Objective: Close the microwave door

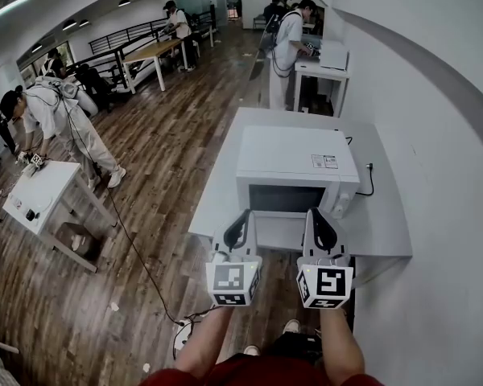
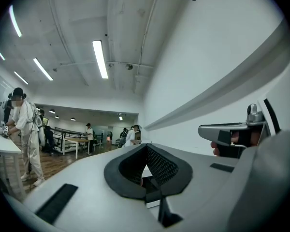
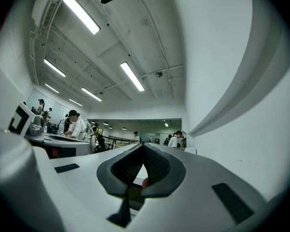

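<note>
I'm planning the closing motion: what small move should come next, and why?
Probably ease the right gripper forward and under the front edge of the door of the microwave, ready to lift it. The door seems to lie folded down before the dark cavity. Both it and the left gripper hover shut and empty just short of that edge.

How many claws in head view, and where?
2. The left claw is at lower centre, in front of the microwave, toward its left side. The right claw is beside it, toward the right side. Both are shut on nothing. None hidden.
</note>
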`<state>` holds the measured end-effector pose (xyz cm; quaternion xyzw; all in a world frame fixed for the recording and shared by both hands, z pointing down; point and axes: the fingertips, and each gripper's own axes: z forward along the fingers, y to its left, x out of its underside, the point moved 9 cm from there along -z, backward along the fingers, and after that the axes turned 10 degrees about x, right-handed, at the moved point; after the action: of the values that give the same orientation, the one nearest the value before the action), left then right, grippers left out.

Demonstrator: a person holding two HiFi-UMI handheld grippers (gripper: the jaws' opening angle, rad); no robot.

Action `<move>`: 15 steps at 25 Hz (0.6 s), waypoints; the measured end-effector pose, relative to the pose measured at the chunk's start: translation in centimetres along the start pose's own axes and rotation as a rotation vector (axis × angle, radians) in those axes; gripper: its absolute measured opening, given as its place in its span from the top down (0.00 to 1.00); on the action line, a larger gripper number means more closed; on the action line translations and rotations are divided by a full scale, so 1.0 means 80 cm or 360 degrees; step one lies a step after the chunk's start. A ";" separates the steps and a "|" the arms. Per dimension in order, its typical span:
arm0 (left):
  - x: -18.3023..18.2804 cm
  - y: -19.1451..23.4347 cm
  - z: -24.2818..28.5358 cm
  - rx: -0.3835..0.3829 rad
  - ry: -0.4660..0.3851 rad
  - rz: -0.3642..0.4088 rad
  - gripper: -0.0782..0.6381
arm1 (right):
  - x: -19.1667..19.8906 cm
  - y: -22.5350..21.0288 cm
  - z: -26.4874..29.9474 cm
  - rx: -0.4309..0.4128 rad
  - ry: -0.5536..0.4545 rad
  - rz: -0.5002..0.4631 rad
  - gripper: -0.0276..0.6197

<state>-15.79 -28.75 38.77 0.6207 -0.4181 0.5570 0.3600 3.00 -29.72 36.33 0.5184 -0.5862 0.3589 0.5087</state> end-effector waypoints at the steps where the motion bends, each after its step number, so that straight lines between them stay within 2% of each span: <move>1: 0.001 0.000 -0.002 -0.0004 0.0001 0.0000 0.85 | 0.001 0.001 -0.001 0.0000 0.0002 -0.0003 0.92; 15: 0.003 0.007 -0.011 -0.0028 -0.0006 -0.0007 0.85 | 0.002 0.010 -0.004 -0.0009 0.0020 -0.0020 0.92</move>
<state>-16.66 -28.24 39.08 0.6195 -0.4222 0.5514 0.3659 2.30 -29.33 36.67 0.5184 -0.5808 0.3572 0.5161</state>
